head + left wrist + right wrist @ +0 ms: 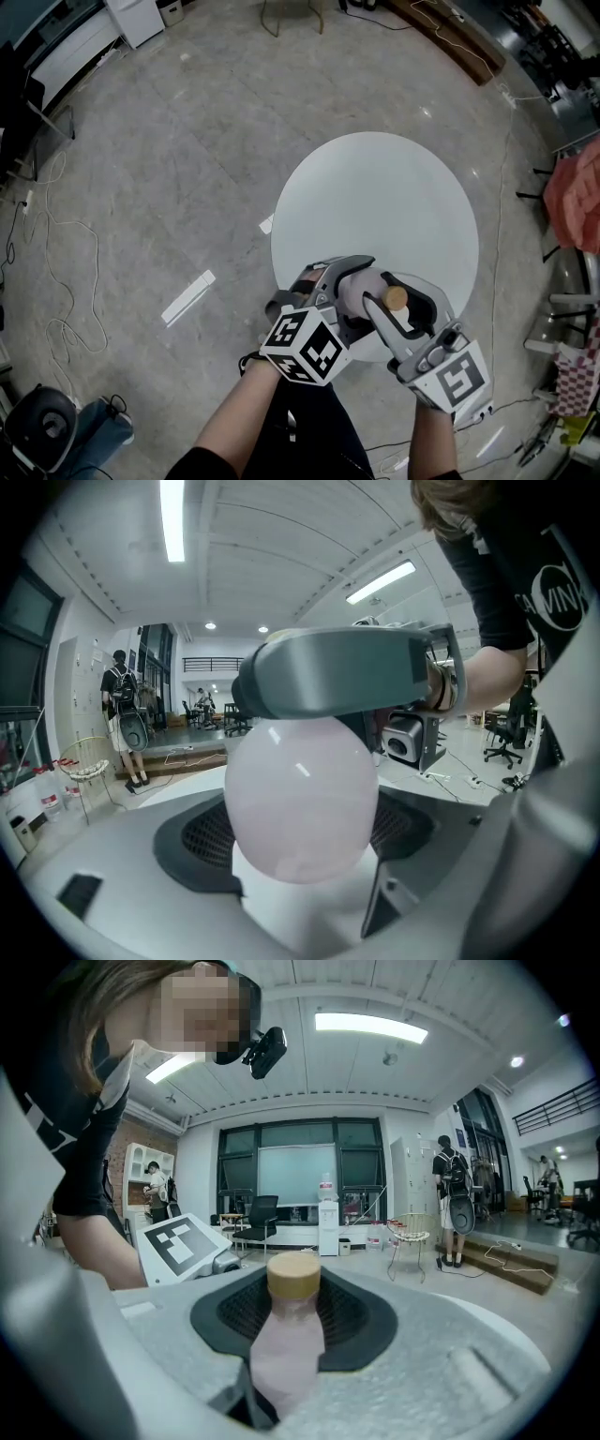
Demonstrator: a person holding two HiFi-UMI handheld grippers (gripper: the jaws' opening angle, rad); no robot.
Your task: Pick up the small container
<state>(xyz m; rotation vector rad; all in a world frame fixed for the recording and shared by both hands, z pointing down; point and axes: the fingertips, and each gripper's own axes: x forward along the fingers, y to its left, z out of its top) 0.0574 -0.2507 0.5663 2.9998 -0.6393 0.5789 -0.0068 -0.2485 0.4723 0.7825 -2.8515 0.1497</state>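
The small container (364,289) is a pale pink bottle with a tan cap (396,298). It is held in the air over the near edge of the round white table (375,197). My left gripper (354,281) is shut on the bottle's body. In the left gripper view the rounded pink base (302,803) fills the gap between the grey jaws. My right gripper (403,314) comes in from the right and is shut on the cap end. In the right gripper view the bottle (286,1349) lies against the black pad with its cap (293,1276) pointing up.
The tabletop carries nothing else. Around it is concrete floor, with loose cables (56,281) and a black chair (42,427) at the left. A red cloth (574,192) and racks stand at the right. A person with a backpack (453,1199) stands far off.
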